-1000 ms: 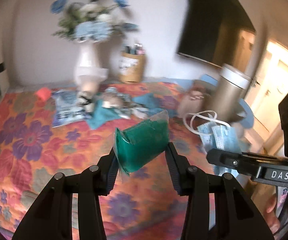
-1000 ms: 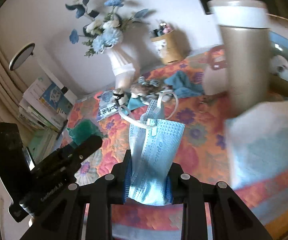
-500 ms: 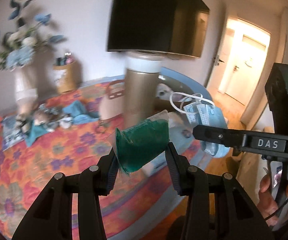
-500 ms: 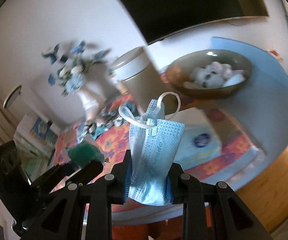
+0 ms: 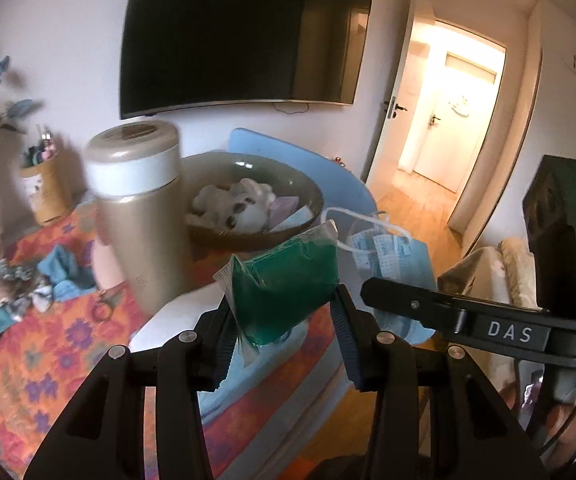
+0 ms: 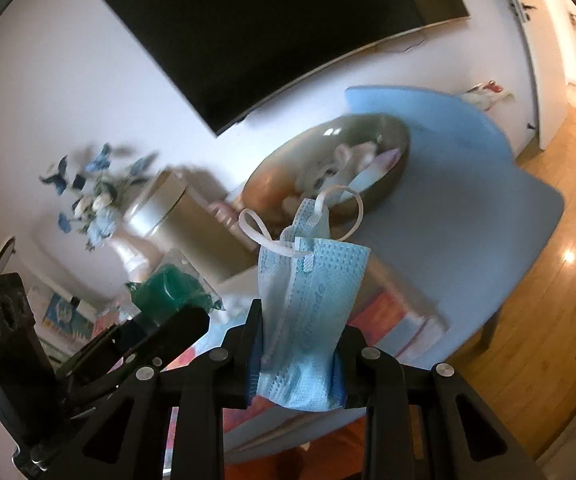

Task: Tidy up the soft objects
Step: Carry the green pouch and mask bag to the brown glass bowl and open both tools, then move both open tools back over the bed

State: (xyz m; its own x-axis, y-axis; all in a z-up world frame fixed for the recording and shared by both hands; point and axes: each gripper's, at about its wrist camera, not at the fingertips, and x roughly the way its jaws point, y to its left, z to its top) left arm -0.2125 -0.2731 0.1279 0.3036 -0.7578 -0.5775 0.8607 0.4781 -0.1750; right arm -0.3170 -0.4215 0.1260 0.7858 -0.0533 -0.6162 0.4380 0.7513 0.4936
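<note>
The wide olive-brown bowl (image 5: 306,194) on the pale blue tabletop (image 6: 488,184) is the landmark here; it already holds white plush toys (image 5: 231,206) and some flat packets, so in my judgement it is the drop place for both loads. Just left of the bowl, in the left wrist view, stands a tall beige cylindrical canister with a white band (image 5: 137,208), and it is the thing to steer clear of.

The right gripper (image 6: 296,360) is clamped on a folded light blue pleated face mask with white ear loops (image 6: 312,292), which stands up in front of the bowl with its loops free. The left gripper (image 5: 283,320) pinches a green soft item sealed in clear plastic wrap (image 5: 288,284), held near the bowl's front rim and above the table.

To do this well, bring each load over the bowl's rim before letting go. Lower until the loops sit inside the bowl, or they may snag the rim. Release one load at a time, keeping the two grippers apart.
</note>
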